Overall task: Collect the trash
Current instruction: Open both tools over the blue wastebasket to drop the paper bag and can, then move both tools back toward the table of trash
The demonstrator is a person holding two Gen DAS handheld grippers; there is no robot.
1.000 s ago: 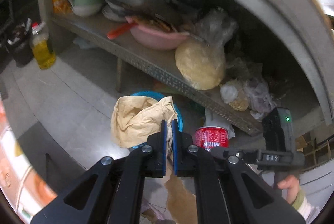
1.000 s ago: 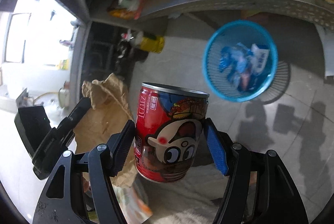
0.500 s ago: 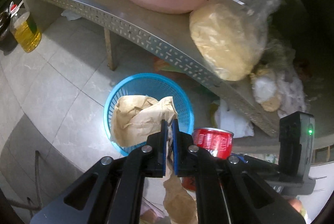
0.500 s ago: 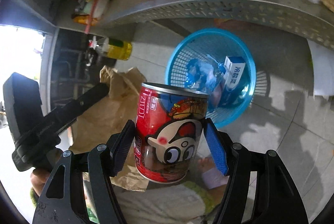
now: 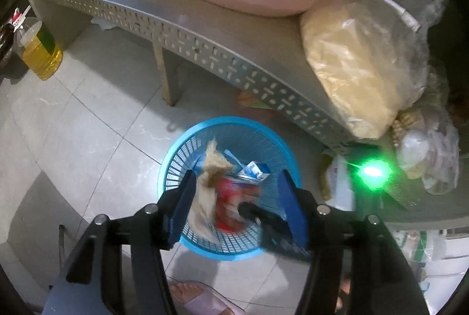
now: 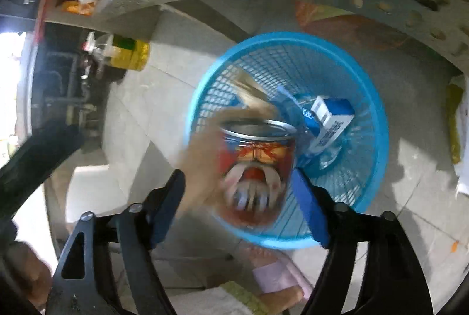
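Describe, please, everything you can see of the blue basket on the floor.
The blue basket is a round plastic bin with lattice walls and a solid rim, standing upright on pale floor tiles beside a metal shelf. Inside lies a blue-and-white carton; a red can and brown paper, both motion-blurred, show over its mouth.
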